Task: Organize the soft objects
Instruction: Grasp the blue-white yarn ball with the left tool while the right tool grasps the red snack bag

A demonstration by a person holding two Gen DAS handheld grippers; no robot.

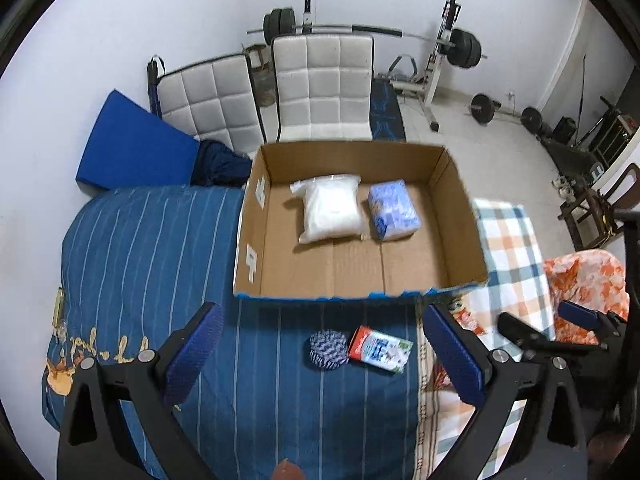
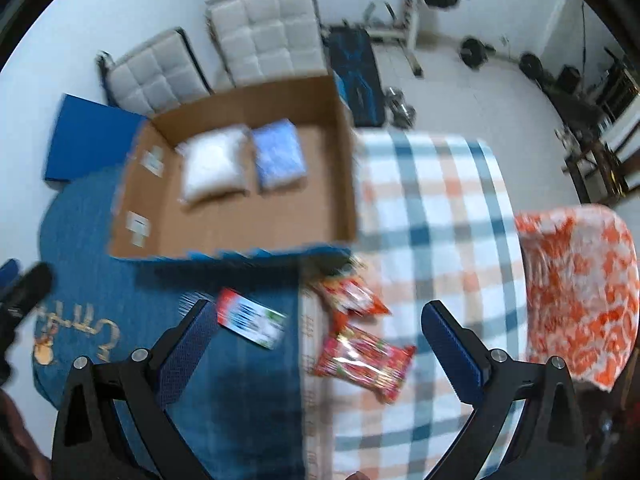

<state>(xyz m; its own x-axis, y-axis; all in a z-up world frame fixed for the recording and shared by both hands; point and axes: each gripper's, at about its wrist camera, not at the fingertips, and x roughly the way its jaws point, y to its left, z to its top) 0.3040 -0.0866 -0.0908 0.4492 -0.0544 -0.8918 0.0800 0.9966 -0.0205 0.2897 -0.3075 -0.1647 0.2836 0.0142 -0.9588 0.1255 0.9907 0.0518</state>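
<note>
A cardboard box (image 1: 460, 208) is set on a bed (image 1: 140, 248), toward its far edge, with a white bag (image 1: 332, 208) and a blue pack (image 1: 394, 210) laid side by side against the box's far wall. Before the box's near wall, on the blue striped cover, a knitted ball (image 1: 327, 349) is seen touching a small carton (image 1: 380, 349). Two red snack packets (image 2: 362, 360) are spread on the plaid sheet. Left tongs (image 1: 320, 356) and right tongs (image 2: 316, 354) are both held spread wide, gripping nothing.
</note>
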